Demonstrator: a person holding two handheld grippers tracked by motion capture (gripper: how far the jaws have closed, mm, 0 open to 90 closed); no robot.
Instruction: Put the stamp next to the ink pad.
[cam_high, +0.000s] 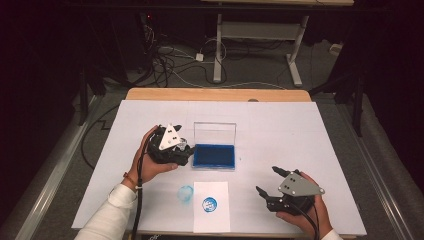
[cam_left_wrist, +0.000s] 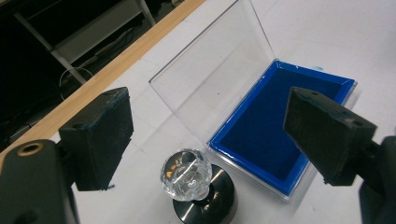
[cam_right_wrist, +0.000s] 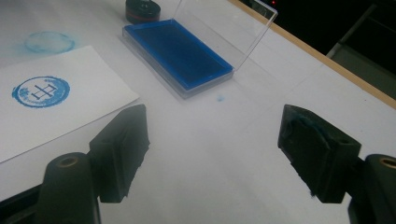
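left gripper (cam_high: 184, 150): jaws spread wide with nothing pinched; in the left gripper view both black pads stand clear of the stamp's knob, 1 on each side.
stamp (cam_left_wrist: 189, 179): stands upright on the white sheet, crystal-like knob on top of a black round base, just beside the near-left corner of the ink pad.
stamp's axis: vertical; the knob sits low between the 2 jaws and nearer the left pad, so a re-grip would call for a short drop straight down onto it.
ink pad (cam_high: 214, 156): blue tray with its clear lid (cam_high: 215, 133) tilted up behind it, lying just right of the stamp.
paper (cam_high: 211, 214): already carries 1 blue round print (cam_high: 209, 204); a fainter blue ring marks the table sheet to its left.
right gripper (cam_high: 267, 183): jaws parted, holding nothing, low over bare table, well apart from the stamp.
nearer hand: the left, by far.
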